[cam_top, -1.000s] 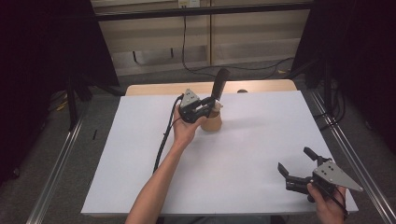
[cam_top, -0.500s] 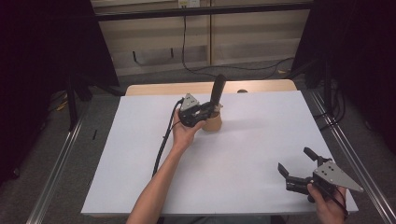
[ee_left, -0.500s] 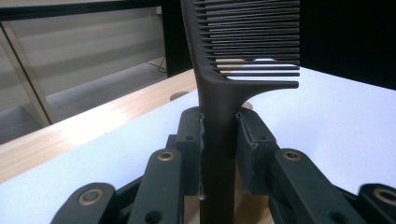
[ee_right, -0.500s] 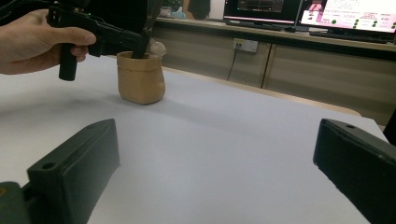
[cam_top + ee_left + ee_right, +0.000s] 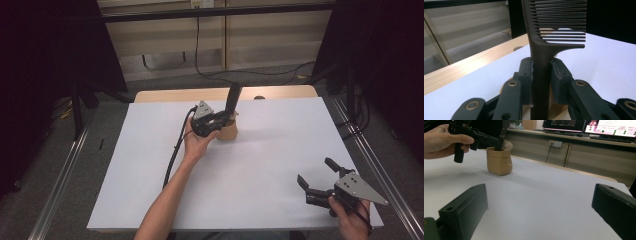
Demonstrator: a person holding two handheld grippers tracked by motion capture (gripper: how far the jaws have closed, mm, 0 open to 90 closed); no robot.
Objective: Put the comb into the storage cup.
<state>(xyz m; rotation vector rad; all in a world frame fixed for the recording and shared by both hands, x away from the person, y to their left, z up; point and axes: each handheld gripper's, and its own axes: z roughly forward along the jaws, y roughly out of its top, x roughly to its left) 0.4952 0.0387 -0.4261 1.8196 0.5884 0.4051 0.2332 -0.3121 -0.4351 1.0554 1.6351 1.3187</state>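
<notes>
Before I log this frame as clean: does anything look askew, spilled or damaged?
Nothing stands out. The left gripper grips the dark comb by its handle, upright over the tan pouch, which stands upright on the white tabletop. The right gripper is open near the table's corner. Nothing looks spilled or broken.

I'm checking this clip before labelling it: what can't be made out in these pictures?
- Comb lower handle: hidden by the left gripper in the left gripper view.
- Comb top: cut off by that view's upper edge.
- Inside of the tan pot: hidden by its wall in the right gripper view.
- Screens: text too small.
</notes>
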